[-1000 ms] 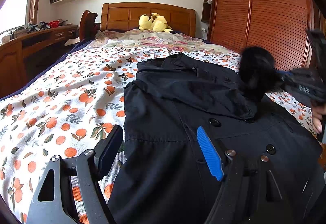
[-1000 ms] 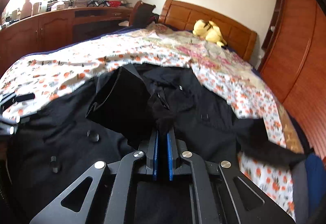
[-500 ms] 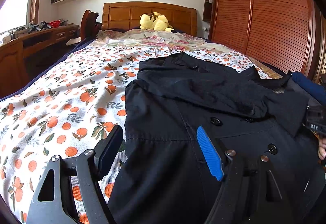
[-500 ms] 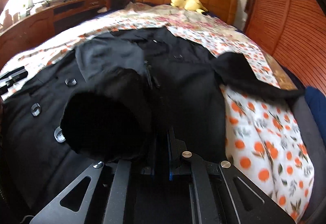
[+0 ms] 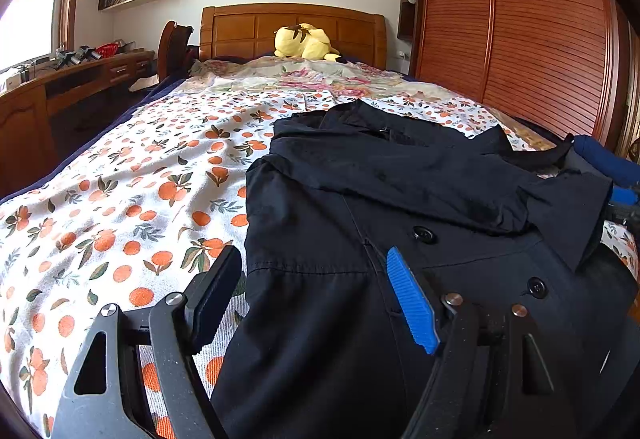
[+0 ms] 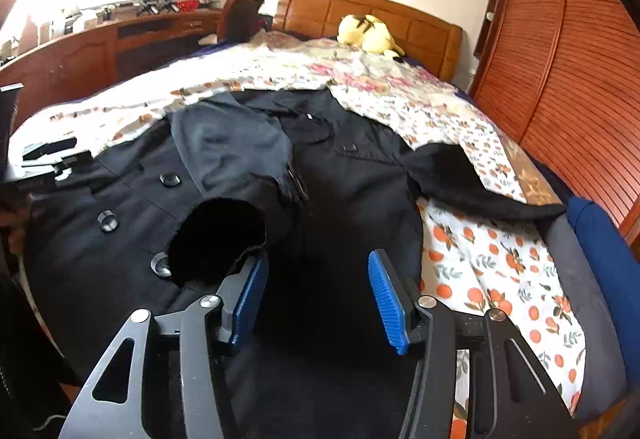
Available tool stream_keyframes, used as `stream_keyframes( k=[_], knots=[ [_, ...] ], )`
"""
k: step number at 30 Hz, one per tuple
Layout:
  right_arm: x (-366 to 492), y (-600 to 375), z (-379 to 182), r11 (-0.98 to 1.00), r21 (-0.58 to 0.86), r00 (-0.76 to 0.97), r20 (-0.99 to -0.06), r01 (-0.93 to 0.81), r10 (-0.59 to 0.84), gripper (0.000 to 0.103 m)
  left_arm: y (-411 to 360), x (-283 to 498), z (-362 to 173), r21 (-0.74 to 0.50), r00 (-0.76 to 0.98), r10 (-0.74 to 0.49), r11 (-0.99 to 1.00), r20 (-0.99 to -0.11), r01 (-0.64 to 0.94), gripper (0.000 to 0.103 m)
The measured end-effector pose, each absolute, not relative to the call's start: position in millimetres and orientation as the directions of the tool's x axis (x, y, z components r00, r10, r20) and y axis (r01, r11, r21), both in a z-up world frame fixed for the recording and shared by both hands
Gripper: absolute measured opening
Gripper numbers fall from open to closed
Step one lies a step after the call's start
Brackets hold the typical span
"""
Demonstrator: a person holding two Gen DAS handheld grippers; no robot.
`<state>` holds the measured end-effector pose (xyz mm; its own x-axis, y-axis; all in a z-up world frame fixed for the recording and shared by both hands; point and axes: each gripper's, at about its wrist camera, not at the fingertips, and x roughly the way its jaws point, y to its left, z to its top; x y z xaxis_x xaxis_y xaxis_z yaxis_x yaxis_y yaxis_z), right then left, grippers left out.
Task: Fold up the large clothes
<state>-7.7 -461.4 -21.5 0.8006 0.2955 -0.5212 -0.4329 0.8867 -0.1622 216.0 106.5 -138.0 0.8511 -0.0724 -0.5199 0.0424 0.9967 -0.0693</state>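
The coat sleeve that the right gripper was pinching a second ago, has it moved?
Yes. The sleeve has been carried from near the headboard side back across the coat; the right gripper has just been opening and now holds nothing.

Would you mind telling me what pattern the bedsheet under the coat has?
White bedsheet printed with oranges and green leaves; clearest in the left wrist view.

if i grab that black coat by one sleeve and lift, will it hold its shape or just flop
Probably flop: the coat lies in soft folds on the bed, and its sleeve drapes limply across the front. It looks fairly heavy for cloth, being long with big buttons, so it may drag. The cuff opening sags rather than standing round.
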Motion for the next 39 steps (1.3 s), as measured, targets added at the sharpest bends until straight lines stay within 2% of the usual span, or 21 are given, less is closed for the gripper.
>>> stream_keyframes(
  k=[6, 9, 16, 23, 30, 32, 34, 35, 36, 37, 39],
  knots=[
    [-25.8, -446.6, -13.0, 0.861, -0.176, 0.801, -0.490, -0.477, 0.344, 0.059, 94.2, 208.0, -129.1, -0.010, 0.867, -0.041, 0.999, -0.497, 0.041, 0.076],
    [-25.3, -444.0, -13.8, 0.845, -0.186, 0.795, -0.485, -0.501, 0.364, 0.063, 89.5, 204.9, -121.5, -0.026, 0.872, -0.064, 0.998, -0.485, 0.059, 0.076],
    [-11.9, -439.0, -26.5, 0.830, -0.197, 0.763, -0.543, -0.523, 0.352, 0.065, 69.5, 203.2, -109.0, -0.043, 0.880, -0.121, 0.993, -0.460, 0.114, 0.076],
    [19.8, -443.0, -48.8, 0.845, -0.218, 0.732, -0.630, -0.487, 0.259, 0.065, 51.7, 208.2, -109.8, -0.034, 0.871, -0.155, 0.987, -0.466, 0.158, 0.076],
    [47.4, -460.6, -64.8, 0.863, -0.136, 0.655, -0.710, -0.487, 0.258, 0.065, 44.8, 210.2, -111.4, -0.034, 0.862, -0.166, 0.985, -0.478, 0.171, 0.076],
    [50.9, -459.0, -62.1, 0.860, -0.108, 0.639, -0.716, -0.499, 0.281, 0.059, 44.4, 211.7, -111.0, -0.042, 0.860, -0.172, 0.984, -0.480, 0.174, 0.076],
    [52.8, -457.9, -60.8, 0.845, -0.088, 0.620, -0.719, -0.528, 0.313, 0.042, 43.1, 212.9, -110.1, -0.047, 0.860, -0.176, 0.983, -0.479, 0.175, 0.076],
    [56.0, -460.0, -60.8, 0.839, -0.096, 0.621, -0.718, -0.535, 0.314, 0.026, 42.0, 213.8, -109.8, -0.049, 0.860, -0.179, 0.983, -0.478, 0.177, 0.076],
    [56.3, -459.2, -59.1, 0.835, -0.109, 0.625, -0.717, -0.539, 0.309, 0.018, 40.5, 214.6, -109.5, -0.050, 0.860, -0.182, 0.982, -0.478, 0.180, 0.076],
    [59.0, -459.4, -60.0, 0.831, -0.110, 0.623, -0.716, -0.545, 0.314, 0.012, 38.7, 215.7, -109.8, -0.049, 0.859, -0.183, 0.982, -0.478, 0.182, 0.076],
    [61.7, -464.0, -56.8, 0.831, -0.112, 0.630, -0.709, -0.544, 0.317, 0.009, 33.9, 218.1, -110.1, -0.041, 0.858, -0.184, 0.981, -0.480, 0.187, 0.076]
  ],
)
